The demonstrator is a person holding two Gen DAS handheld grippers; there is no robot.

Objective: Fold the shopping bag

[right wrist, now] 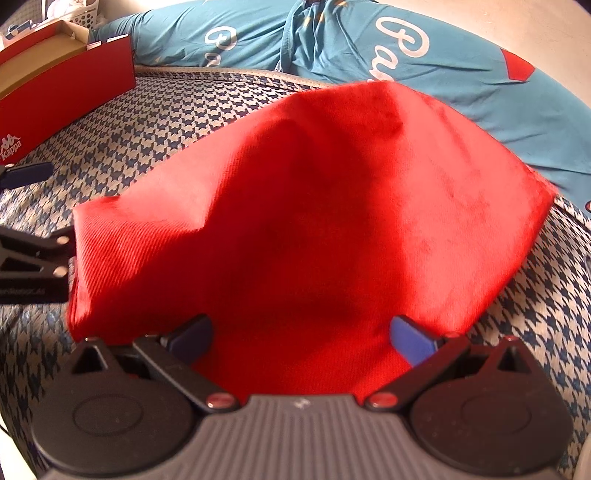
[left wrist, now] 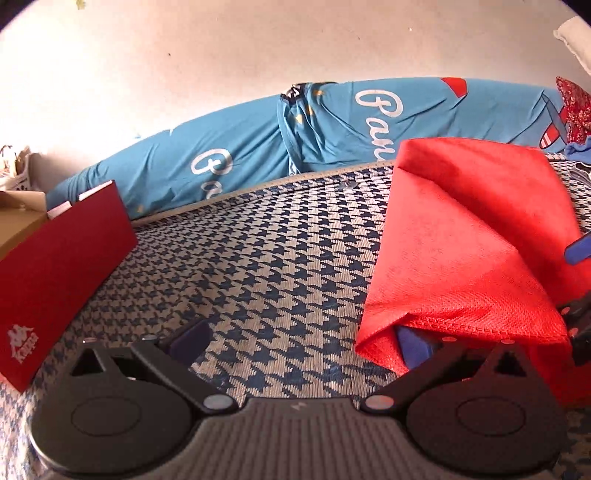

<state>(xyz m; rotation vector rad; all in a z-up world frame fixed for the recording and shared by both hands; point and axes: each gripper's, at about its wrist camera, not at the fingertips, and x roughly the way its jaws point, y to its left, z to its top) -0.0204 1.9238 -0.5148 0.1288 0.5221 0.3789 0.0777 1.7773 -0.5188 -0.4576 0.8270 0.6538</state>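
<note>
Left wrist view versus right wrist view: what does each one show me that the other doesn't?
Only the left wrist view shows the wall, the red patterned cloth far right, and the bag's near corner draped over one left finger. Only the right wrist view shows the red bag's whole upper face, the open right gripper at its near edge, and a white basket. Both show the bag, the houndstooth cover, blue bedding, the red Kappa box and the open left gripper.

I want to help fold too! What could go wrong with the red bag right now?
Both grippers look open, so the red bag may flop back unfolded. The left gripper has one finger under the bag's edge and could drag it. The bag looks puffy, so creases may come out crooked.
</note>
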